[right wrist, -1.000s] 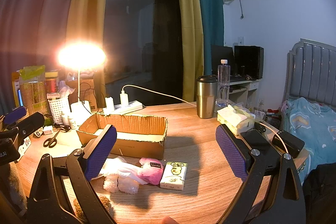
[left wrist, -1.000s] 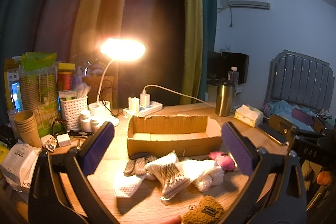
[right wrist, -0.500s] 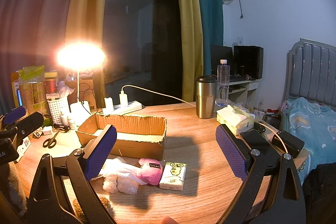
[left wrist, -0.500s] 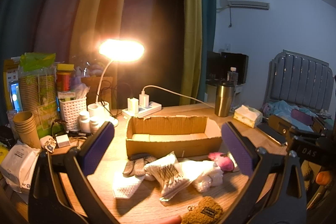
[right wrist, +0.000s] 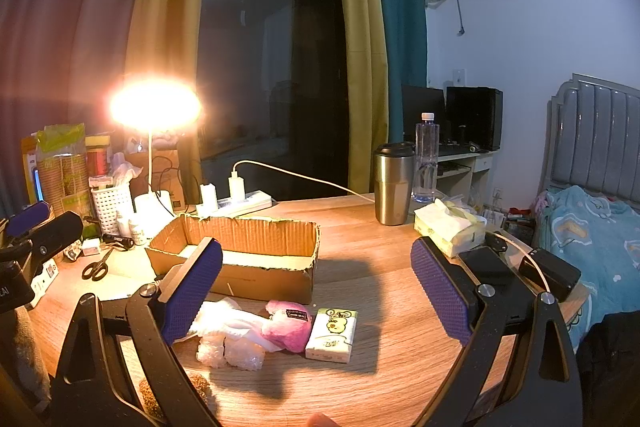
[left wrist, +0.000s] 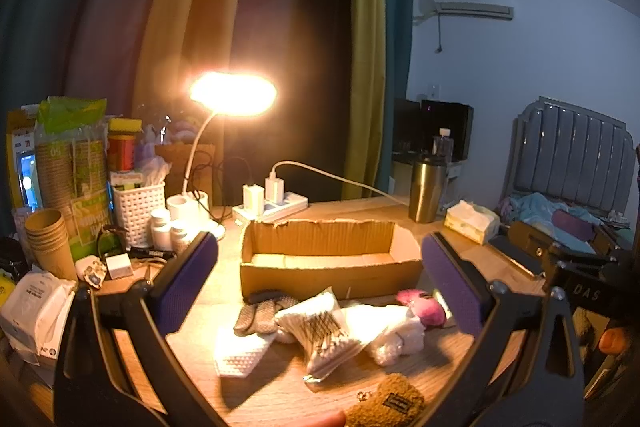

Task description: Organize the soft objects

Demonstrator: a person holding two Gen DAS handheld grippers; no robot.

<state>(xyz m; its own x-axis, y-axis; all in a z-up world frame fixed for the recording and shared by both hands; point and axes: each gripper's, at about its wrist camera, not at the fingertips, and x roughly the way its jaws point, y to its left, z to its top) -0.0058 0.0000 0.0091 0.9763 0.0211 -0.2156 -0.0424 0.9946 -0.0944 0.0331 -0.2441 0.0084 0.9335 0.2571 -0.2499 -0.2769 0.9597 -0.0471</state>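
Observation:
An open cardboard box stands mid-table and looks empty. In front of it lie soft items: grey gloves, a white textured pad, a bag of cotton swabs, white bubble wrap, a pink plush pouch, a tissue pack and a brown fuzzy pouch. My left gripper is open and empty above the pile. My right gripper is open and empty above the pink pouch and tissue pack.
A lit desk lamp, power strip, white basket, paper cups and scissors crowd the left. A steel tumbler, water bottle and tissue box stand at the right.
Both views have shifted only very slightly. Both grippers stay open and no object has moved.

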